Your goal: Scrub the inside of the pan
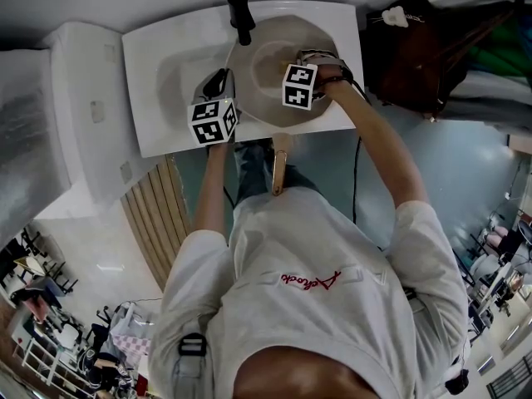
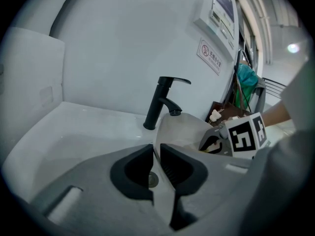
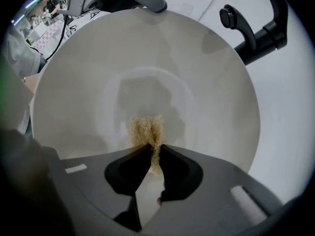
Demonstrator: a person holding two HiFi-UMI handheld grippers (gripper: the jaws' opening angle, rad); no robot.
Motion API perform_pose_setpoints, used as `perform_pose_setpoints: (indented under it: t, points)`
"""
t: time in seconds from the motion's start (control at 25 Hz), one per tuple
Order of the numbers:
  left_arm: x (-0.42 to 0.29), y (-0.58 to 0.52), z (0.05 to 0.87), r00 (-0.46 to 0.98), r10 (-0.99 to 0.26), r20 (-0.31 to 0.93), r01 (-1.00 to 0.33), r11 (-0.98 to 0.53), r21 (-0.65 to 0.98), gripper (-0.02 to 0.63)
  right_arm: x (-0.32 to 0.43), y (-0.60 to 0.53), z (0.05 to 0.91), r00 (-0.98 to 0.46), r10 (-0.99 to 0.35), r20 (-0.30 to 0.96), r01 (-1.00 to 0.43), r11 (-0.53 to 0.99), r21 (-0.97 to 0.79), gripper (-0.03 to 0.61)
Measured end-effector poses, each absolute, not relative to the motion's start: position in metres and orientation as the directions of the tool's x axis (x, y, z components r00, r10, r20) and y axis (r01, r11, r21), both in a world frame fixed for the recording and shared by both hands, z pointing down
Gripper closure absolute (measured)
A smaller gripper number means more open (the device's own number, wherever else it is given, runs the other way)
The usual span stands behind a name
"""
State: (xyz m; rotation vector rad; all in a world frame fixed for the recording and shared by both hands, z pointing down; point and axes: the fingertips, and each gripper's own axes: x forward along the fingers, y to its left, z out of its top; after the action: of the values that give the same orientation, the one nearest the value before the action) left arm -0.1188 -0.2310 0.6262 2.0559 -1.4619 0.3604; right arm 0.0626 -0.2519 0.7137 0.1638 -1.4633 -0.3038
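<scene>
Tan fibre scrubber (image 3: 145, 128) is pinched tight in the right gripper (image 3: 155, 150). The jaws are nearly together on a thin fold of it, and the fluffy end just past the tips sits on the floor of the pan (image 3: 206, 82). The pan's pale inside spreads all around the tool. It rests in the white sink (image 1: 158, 65), with the black faucet (image 3: 258, 31) just beyond its far rim. Off to the tool's left, the left gripper (image 2: 156, 154) is clamped on the rim, steadying it.

My worry: only a sliver of scrubber is gripped, so a hard sideways drag could yank it free and the bare tips would scrape the surface. Pushing too hard could also pivot the pan out of that rim clamp.
</scene>
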Motion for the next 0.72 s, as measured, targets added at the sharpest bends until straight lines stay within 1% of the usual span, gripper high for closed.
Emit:
perform_pose_setpoints:
  t: [0.4, 0.72]
  points:
    - [-0.118, -0.232, 0.626, 0.357, -0.772, 0.526, -0.927, -0.224, 0.3, 0.569, 0.049, -0.225, 0.719, 0.068, -0.279, 0.958, 0.166, 0.95, 0.265, 0.515]
    - [-0.118, -0.232, 0.624, 0.358, -0.772, 0.526, -0.927, -0.226, 0.299, 0.569, 0.024, -0.207, 0.721, 0.043, -0.261, 0.964, 0.208, 0.946, 0.247, 0.515]
